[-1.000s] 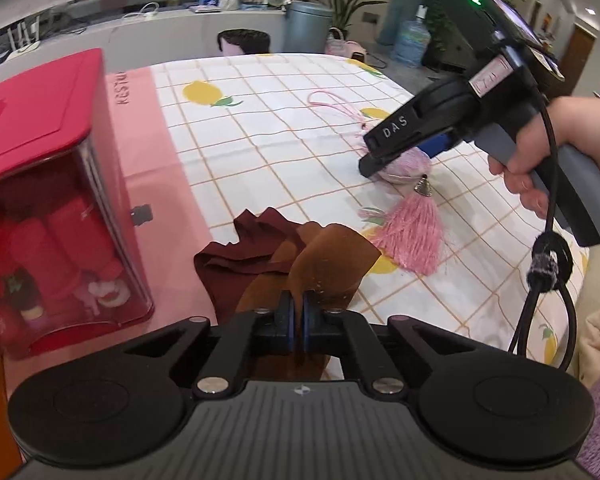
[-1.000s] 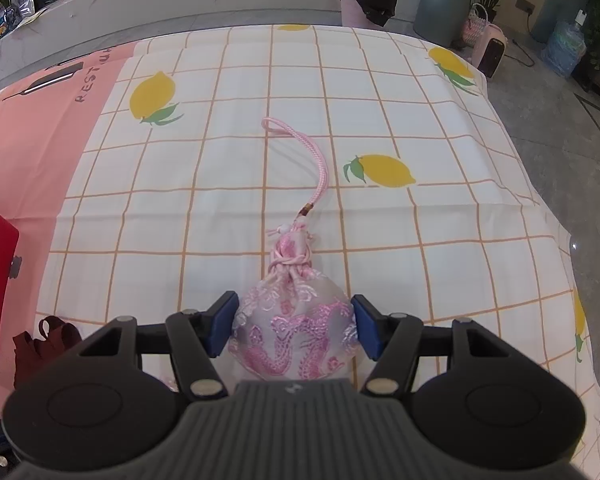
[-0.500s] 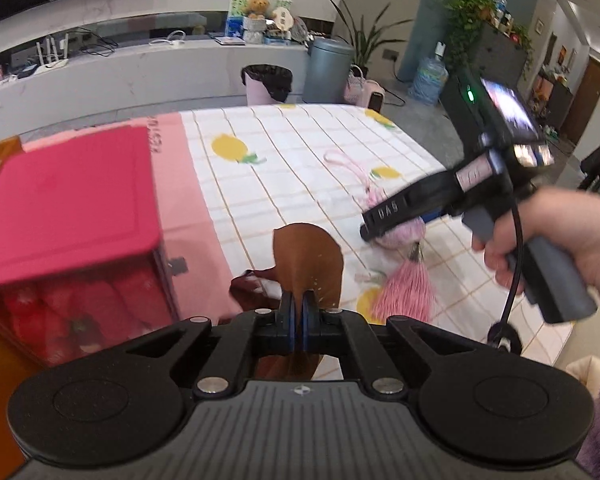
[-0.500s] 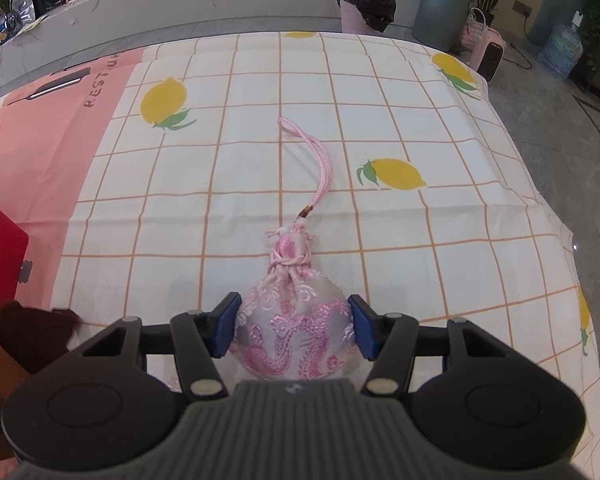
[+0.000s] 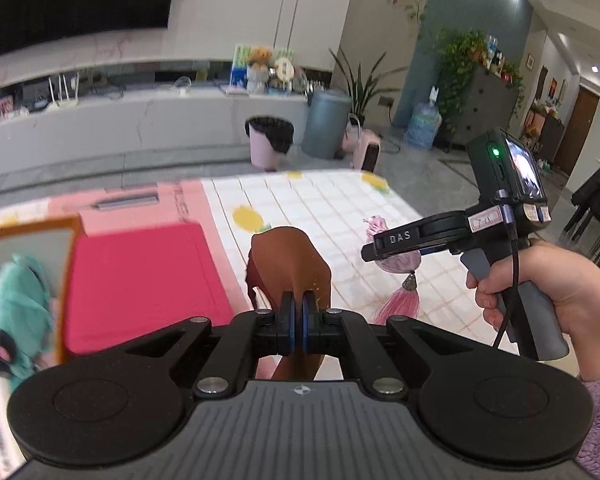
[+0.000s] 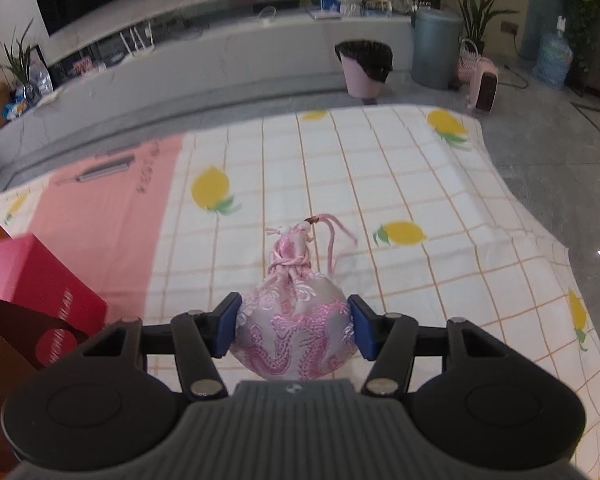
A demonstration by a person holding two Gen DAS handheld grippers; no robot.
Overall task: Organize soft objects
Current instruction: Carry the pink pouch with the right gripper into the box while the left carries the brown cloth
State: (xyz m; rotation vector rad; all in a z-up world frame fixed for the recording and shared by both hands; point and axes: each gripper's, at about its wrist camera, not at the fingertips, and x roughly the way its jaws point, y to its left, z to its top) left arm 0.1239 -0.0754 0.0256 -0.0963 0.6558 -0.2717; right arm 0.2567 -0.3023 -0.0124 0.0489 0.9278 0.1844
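Left tool (image 5: pixel 299 320): jaws pinched almost together on a thin brown cloth (image 5: pixel 290 266), which stands up past the pads and also hangs below them, clear of the counter (image 5: pixel 332 204). A darker maroon edge shows on the cloth's left side.

Right tool (image 6: pixel 294 330): jaws about half apart, blue pads (image 6: pixel 228 326) pressed on both sides of a round pink pouch (image 6: pixel 294 336). Pouch is silvery-pink brocade with a dragon pattern, tied at the neck, pink cord (image 6: pixel 334 240) looped over the top.

Left view only: the right tool from the side, held in a hand (image 5: pixel 556 292) with a purple sleeve; pouch lifted off the counter, a pink tassel (image 5: pixel 400 302) dangling under it. Just left of the brown cloth, a red box (image 5: pixel 140 276) lid. Far left edge, a teal soft toy (image 5: pixel 20 308), blurred.

Right view only: the pouch pattern up close; the red box corner at left with white lettering, unreadable. Beyond the pouch, the checked lemon-print tablecloth (image 6: pixel 380 184) with a pink panel on its left part.

Both views, far: pink bin (image 6: pixel 364 68) with black liner, grey bin (image 6: pixel 436 48) beside it, on the floor.
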